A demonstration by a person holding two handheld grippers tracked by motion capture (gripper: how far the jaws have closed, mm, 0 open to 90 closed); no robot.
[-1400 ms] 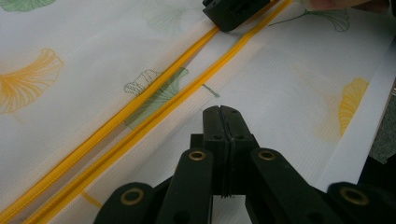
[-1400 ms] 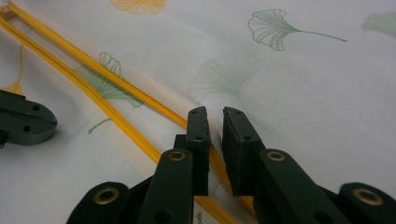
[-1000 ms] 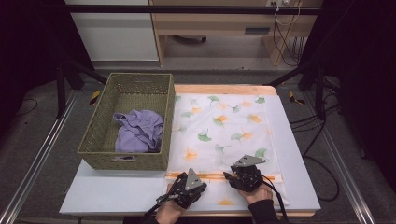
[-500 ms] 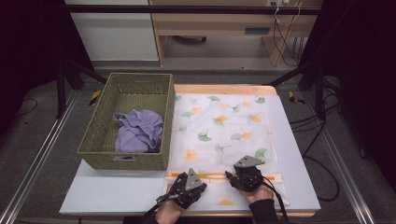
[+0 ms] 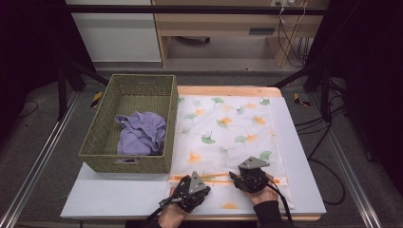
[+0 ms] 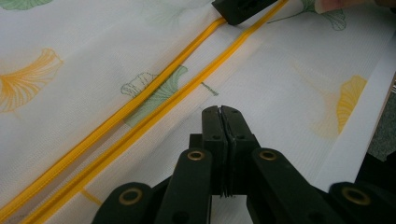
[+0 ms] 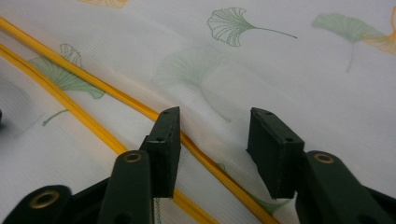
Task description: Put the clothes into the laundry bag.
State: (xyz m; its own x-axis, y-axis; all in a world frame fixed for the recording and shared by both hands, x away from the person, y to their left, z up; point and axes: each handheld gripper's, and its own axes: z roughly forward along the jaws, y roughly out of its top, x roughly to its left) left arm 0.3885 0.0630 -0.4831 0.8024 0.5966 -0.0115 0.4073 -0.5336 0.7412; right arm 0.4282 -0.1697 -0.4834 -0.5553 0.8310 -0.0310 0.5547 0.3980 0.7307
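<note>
Right tongs (image 7: 212, 140) just opening over mesh bag (image 5: 228, 128) | left tongs (image 6: 223, 122) pinched, grip unclear

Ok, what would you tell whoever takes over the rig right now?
Left claw: shut, tips at the mesh beside the yellow zipper; cannot tell if it pinches fabric.
Right claw: open, jaws have just been opening, zipper between them, gripping nothing.
Ginkgo-print mesh laundry bag lies flat; purple garment sits in the wicker basket.
Done: bag spread. Left, probably: unzip, load garment.

a woven basket (image 5: 100, 142) holding a crumpled purple cloth (image 5: 141, 134) sits on the table's (image 5: 119, 194) left.
</note>
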